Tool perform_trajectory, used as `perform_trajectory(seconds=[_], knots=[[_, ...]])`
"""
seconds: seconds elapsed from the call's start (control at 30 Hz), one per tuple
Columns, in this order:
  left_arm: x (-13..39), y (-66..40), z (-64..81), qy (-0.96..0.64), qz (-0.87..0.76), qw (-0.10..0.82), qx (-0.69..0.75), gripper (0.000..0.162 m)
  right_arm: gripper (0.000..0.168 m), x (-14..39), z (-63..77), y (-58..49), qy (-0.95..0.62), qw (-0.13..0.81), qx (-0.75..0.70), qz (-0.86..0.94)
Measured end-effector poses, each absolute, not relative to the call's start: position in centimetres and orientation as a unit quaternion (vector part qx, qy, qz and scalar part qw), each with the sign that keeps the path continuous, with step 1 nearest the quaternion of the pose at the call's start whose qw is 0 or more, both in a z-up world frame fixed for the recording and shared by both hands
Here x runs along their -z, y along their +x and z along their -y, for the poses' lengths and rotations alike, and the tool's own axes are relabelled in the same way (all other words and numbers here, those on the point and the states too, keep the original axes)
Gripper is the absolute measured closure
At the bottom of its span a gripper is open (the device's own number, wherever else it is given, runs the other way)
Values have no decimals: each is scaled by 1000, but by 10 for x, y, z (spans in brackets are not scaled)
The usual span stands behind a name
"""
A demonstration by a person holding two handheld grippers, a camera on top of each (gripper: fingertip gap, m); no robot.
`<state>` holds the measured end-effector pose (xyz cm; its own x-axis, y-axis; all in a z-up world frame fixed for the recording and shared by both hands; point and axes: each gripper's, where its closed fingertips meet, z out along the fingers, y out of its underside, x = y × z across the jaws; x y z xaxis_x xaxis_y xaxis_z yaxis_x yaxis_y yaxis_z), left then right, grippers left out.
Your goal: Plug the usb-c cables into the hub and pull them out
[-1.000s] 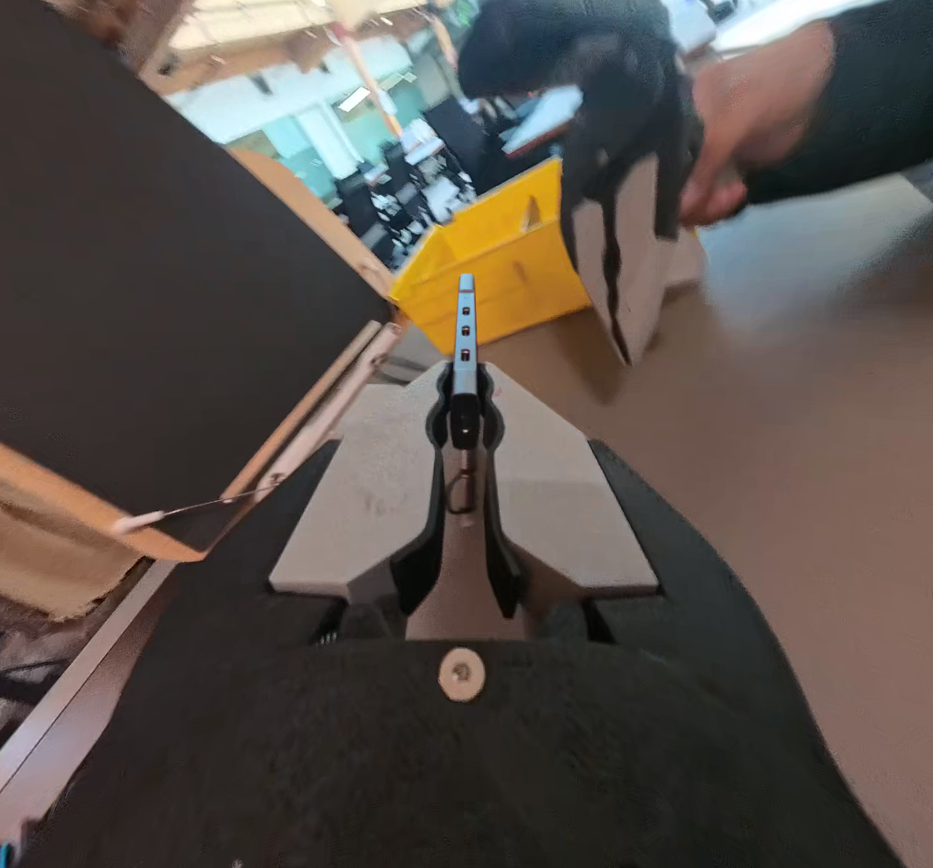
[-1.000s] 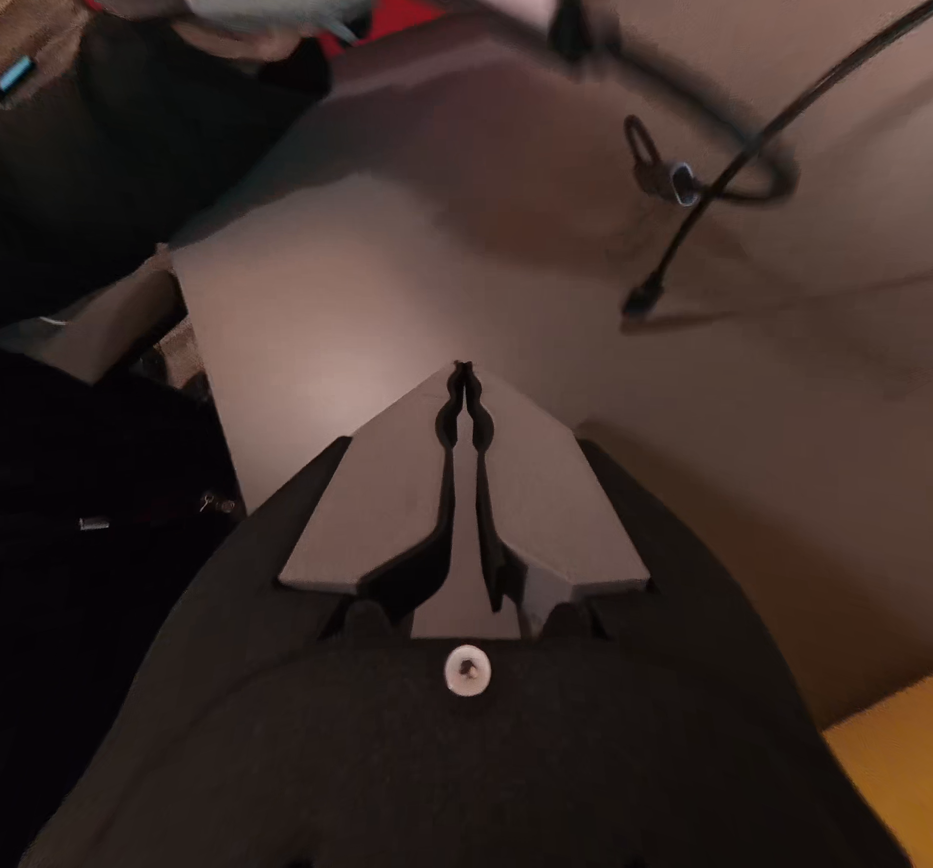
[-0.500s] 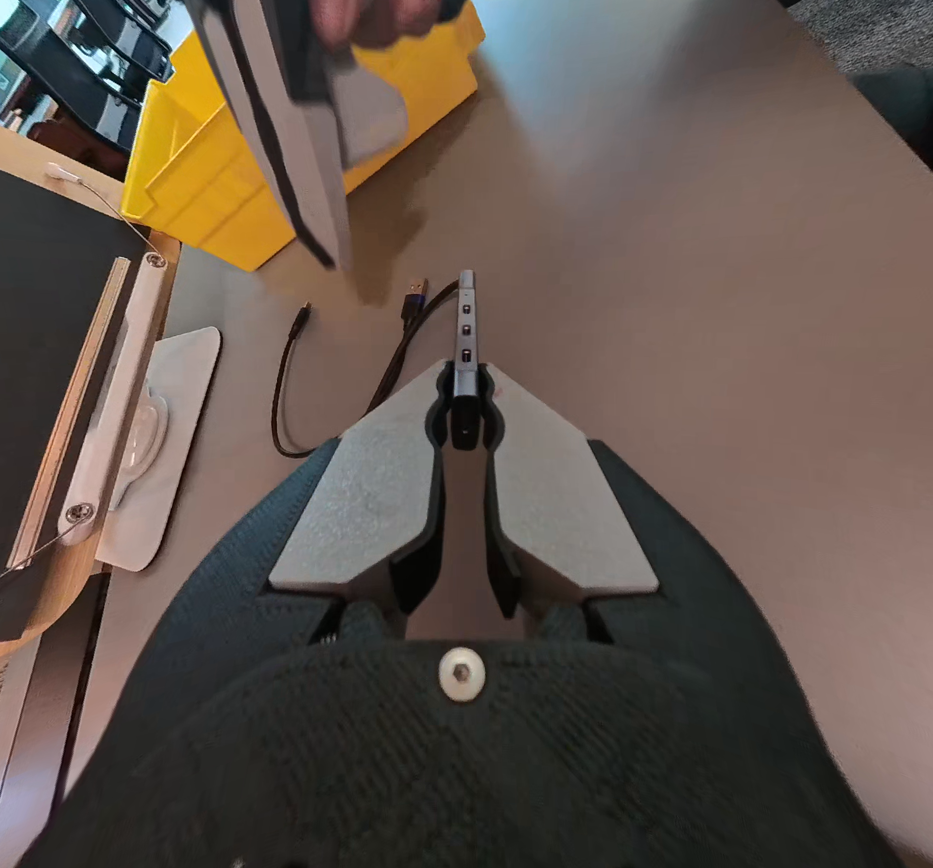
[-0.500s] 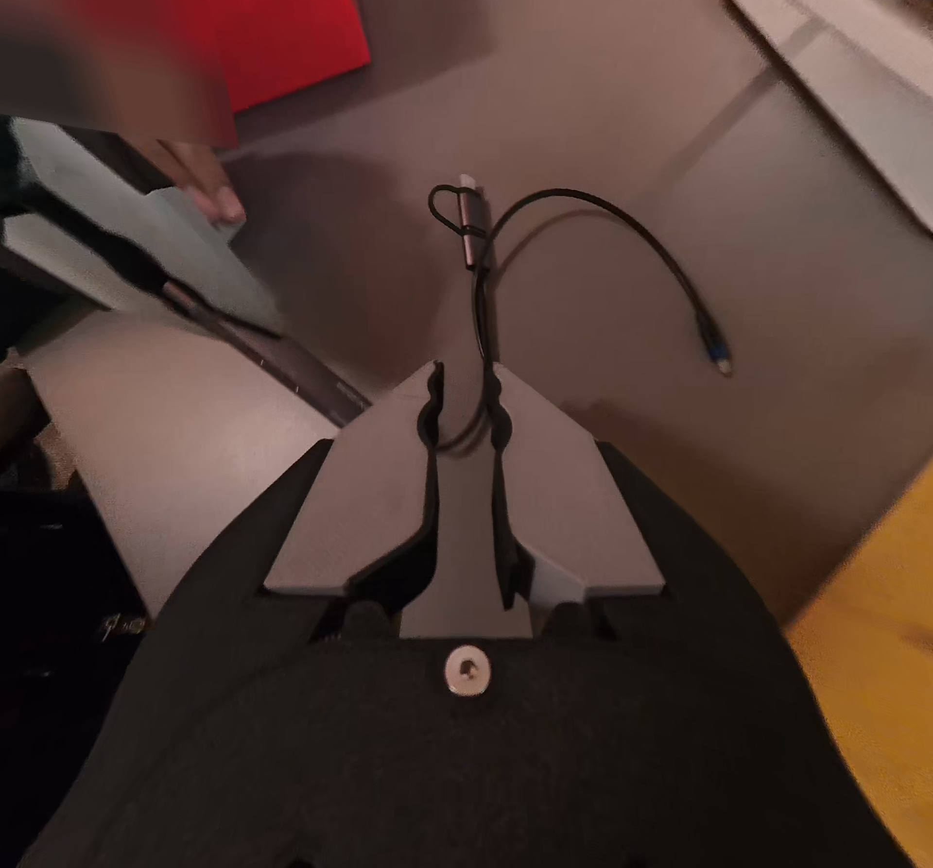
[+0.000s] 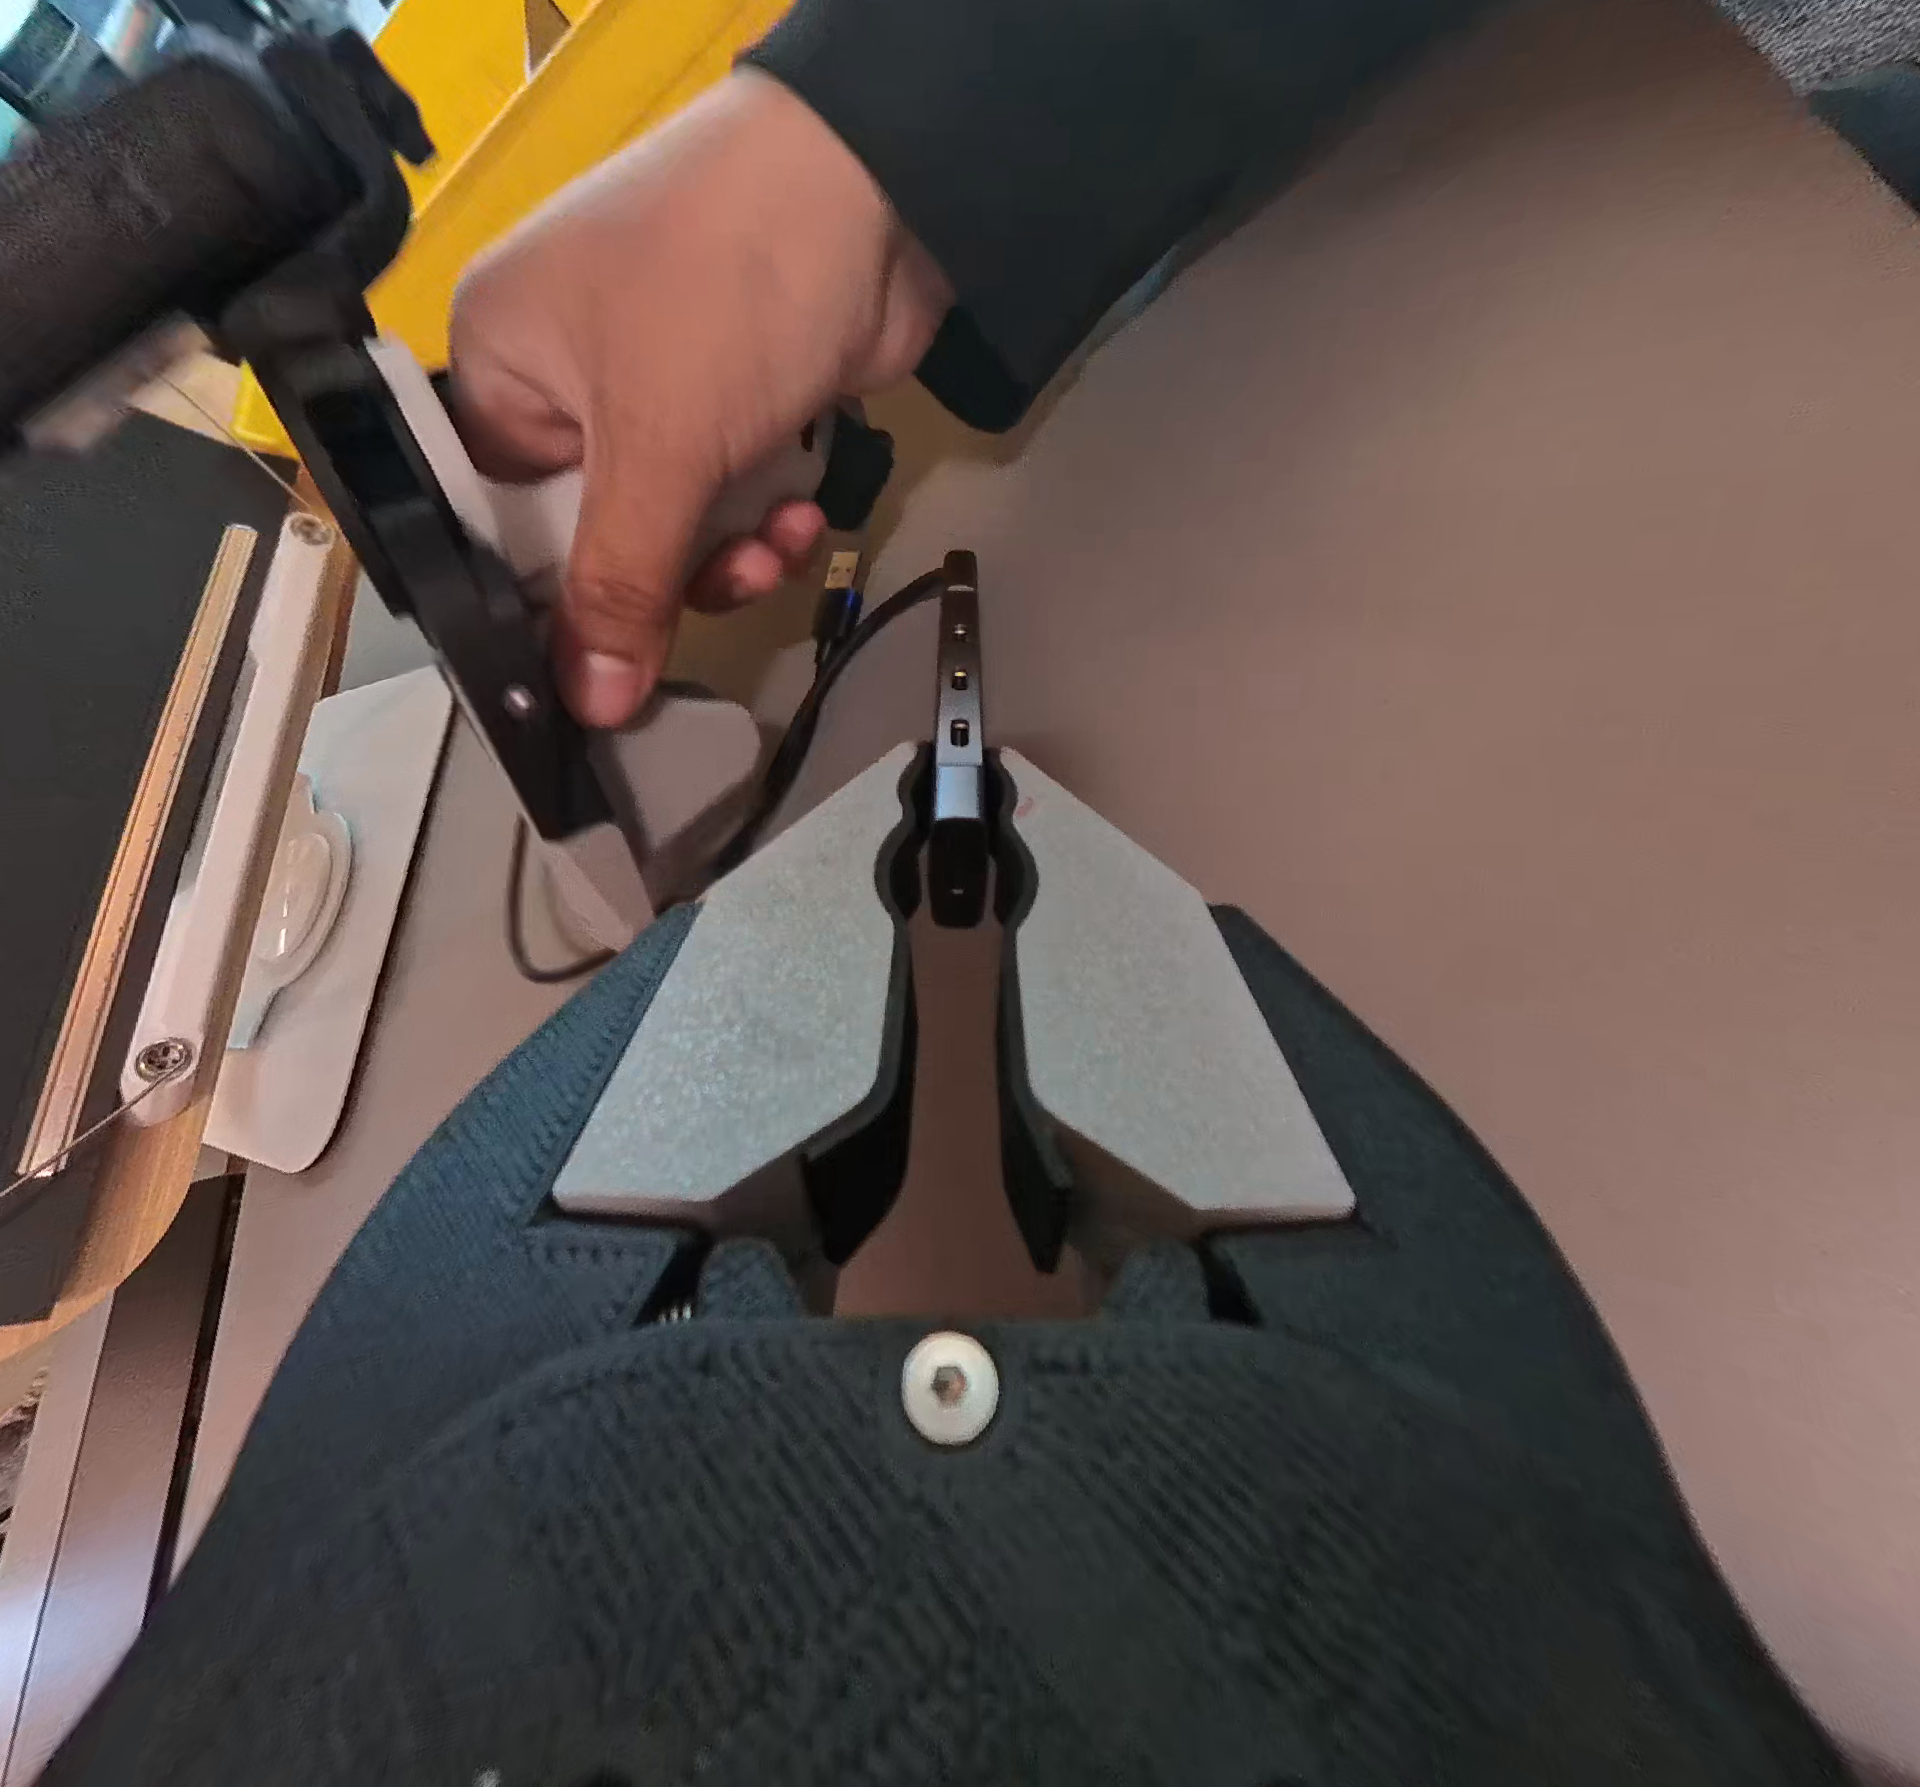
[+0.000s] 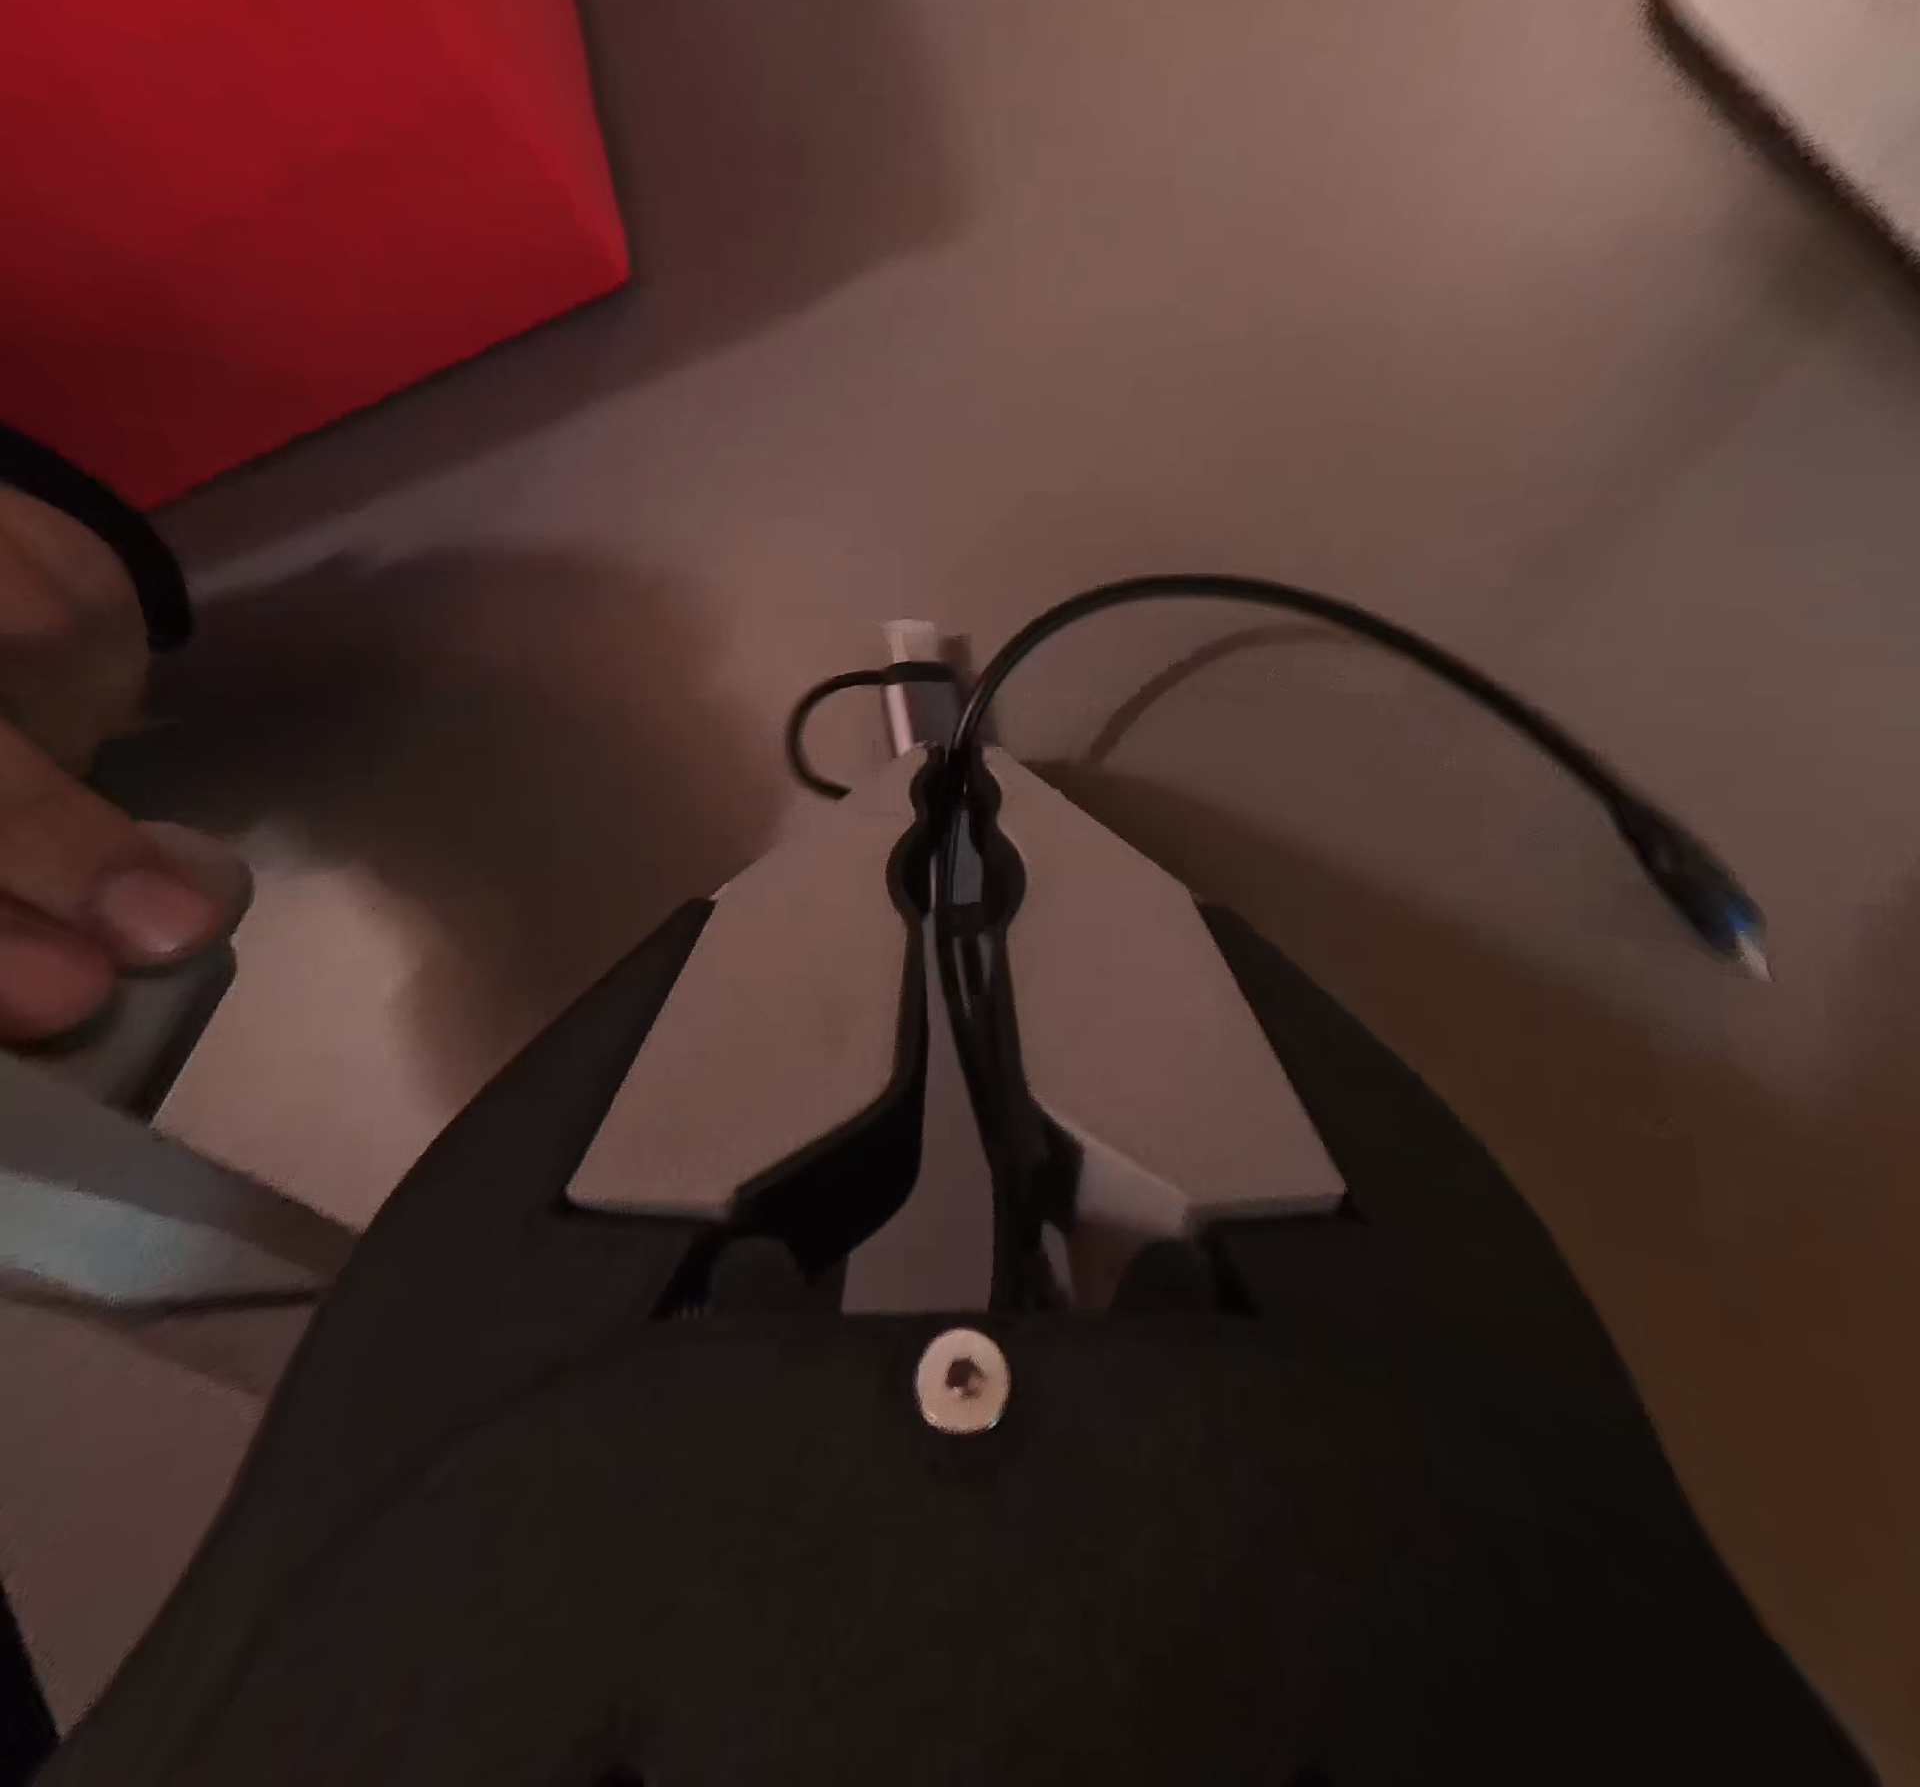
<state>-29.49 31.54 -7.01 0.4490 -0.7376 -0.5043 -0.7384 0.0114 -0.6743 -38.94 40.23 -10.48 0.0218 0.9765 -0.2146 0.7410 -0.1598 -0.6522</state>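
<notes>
- While the left gripper (image 5: 957, 807) pinches the near end of the slim grey hub (image 5: 958, 688) edge-up, its ports face the camera above the brown worktop (image 5: 1455, 698).
- Right of the hub the worktop lies bare.
- Left of it, close by, a hand (image 5: 665, 387) holds the right gripper (image 6: 954, 771), whose jaws are pressed on a black cable (image 6: 1299, 615).
- One plug (image 6: 1704, 916) of the cable hangs free to the right.
- A yellow bin (image 5: 582, 75) stands beyond the hand.

no readable text, labels, brands, numbers or signs in either view
</notes>
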Motion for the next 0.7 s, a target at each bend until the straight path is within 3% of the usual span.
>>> perform_trajectory(seconds=[0.17, 0.37, 0.57, 0.7], knots=[[78, -309, -322, -723, -510, 465, -23, 155, 168, 23, -414, -355, -650, 279, -329, 625], [84, -326, -334, -749, -480, 455, -52, 155, 168, -50, -401, -322, -611, 242, -474, 586], [75, -354, -348, -767, -426, 469, -107, 155, 168, -52, -397, -291, -608, 219, -474, 598], [69, -378, -360, -773, -387, 472, -172, 155, 168, -5, -381, -269, -591, 195, -373, 689]])
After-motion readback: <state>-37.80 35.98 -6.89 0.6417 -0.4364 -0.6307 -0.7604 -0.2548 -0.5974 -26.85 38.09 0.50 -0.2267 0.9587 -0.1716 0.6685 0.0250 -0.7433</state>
